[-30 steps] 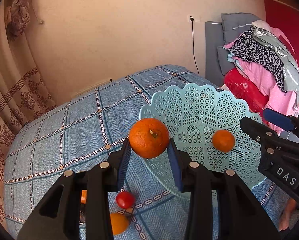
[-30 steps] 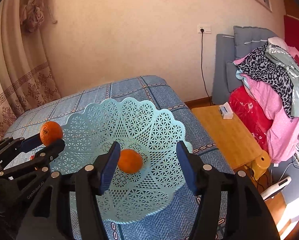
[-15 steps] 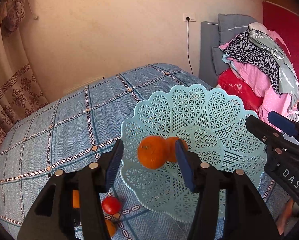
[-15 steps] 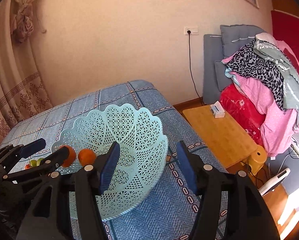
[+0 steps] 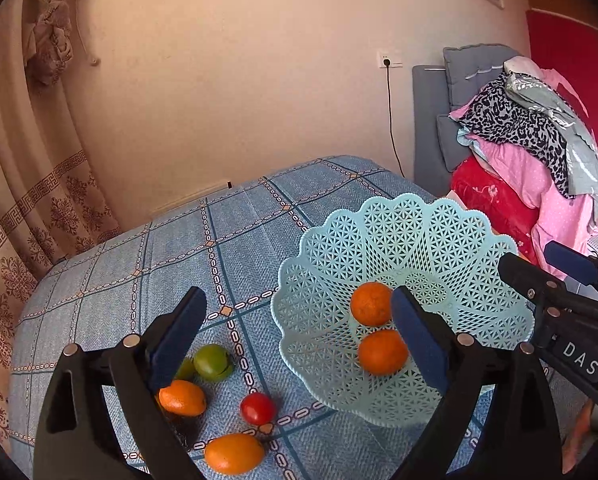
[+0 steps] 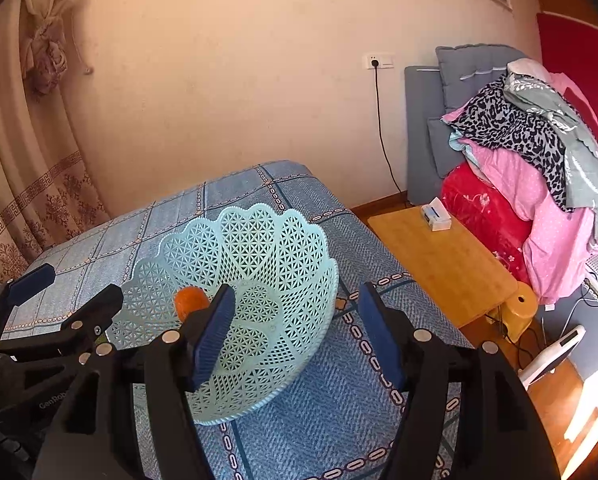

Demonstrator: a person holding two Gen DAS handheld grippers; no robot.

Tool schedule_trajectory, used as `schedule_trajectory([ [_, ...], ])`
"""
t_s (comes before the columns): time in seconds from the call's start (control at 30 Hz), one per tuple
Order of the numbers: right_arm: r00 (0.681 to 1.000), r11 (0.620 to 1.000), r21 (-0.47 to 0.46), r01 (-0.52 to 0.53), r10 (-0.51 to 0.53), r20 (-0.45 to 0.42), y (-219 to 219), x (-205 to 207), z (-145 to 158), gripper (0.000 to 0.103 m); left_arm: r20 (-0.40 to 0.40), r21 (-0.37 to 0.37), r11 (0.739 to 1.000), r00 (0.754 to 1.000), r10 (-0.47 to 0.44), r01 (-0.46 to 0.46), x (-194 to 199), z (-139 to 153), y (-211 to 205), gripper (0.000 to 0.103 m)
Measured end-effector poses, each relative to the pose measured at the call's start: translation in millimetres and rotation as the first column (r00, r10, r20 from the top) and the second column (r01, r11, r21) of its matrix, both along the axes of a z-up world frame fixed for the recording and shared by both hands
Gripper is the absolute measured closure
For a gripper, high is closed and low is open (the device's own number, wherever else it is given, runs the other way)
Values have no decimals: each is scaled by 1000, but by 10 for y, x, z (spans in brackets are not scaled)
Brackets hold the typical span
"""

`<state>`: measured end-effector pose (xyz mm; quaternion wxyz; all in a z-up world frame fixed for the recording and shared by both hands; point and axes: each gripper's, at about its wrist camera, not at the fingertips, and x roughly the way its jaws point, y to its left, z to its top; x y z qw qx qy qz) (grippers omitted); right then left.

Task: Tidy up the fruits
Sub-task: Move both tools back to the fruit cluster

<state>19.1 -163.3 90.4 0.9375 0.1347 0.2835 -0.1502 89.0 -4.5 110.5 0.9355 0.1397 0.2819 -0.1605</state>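
Two oranges [image 5: 371,304] are lying touching each other in the bottom of the pale blue lattice basket [image 5: 439,232], where the sloping walls are keeping them from rolling out. The basket is resting on the bed [image 5: 111,280], on its blue checked cover, and in the right wrist view it is seen tipped up on one side, probably because the soft surface is giving no level seat.

Outside the basket, just beside its left wall, the fruits not yet sorted are being left loose on the cover: a green fruit [image 5: 212,361], a red tomato [image 5: 258,408] and two small oval orange fruits [image 5: 182,397].

The left claw [image 5: 297,336] is being held wide and empty, straddling the gap between this loose group and the basket, a stance judged suited to reaching for the next fruit. The right claw [image 6: 295,334] is likewise being held wide with nothing between its fingers, poised near the basket's right rim, perhaps to steady it.
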Motion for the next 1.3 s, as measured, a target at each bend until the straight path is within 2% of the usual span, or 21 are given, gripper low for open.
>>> schedule_trajectory([
  [0.37, 999, 999, -4, -39, 39, -14, 244, -102, 48, 39, 16, -37, 997, 998, 62, -62, -154, 134, 413, 6],
  [0.8, 995, 996, 5, -93, 93, -32, 691, -230, 73, 39, 3, -86, 980, 983, 182, -181, -211, 218, 1295, 5],
  [1.03, 990, 991, 7, -134, 135, -50, 938, -272, 60, 39, -62, -144, 955, 966, 251, -258, -116, 191, 1786, 3],
  [1.3, 976, 980, 17, -199, 200, -82, 1246, -263, -38, 39, -185, -207, 926, 943, 278, -314, 78, 2, 2182, 3],
])
